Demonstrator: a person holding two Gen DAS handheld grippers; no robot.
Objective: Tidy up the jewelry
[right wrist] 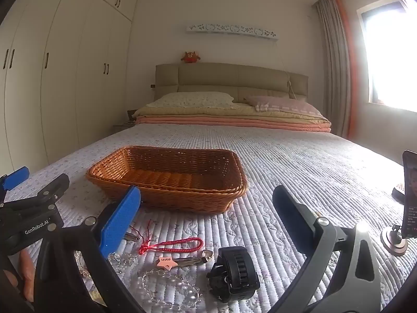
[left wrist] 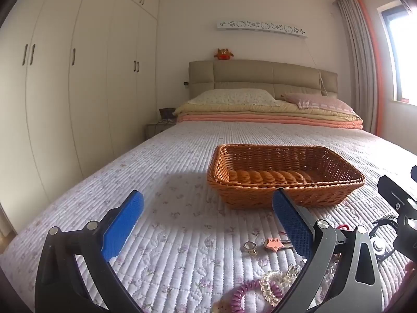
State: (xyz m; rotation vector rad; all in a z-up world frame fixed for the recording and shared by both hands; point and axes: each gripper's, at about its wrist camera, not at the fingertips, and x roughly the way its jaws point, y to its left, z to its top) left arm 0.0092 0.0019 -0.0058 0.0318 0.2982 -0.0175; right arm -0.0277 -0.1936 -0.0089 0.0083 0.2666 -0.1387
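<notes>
Both grippers hover spread wide and hold nothing: the left gripper point(left wrist: 208, 224) over bare quilt, the right gripper point(right wrist: 207, 215) above the jewelry scattered on the bed point(right wrist: 299, 156). Between the right one's fingers lie a red cord bracelet point(right wrist: 173, 245), a pink star clip point(right wrist: 165, 262), a clear bead bracelet point(right wrist: 172, 290) and a black watch point(right wrist: 234, 274). Just beyond sits the wicker basket point(right wrist: 169, 177). A purple coil bracelet point(left wrist: 243, 294) lies near the left gripper.
</notes>
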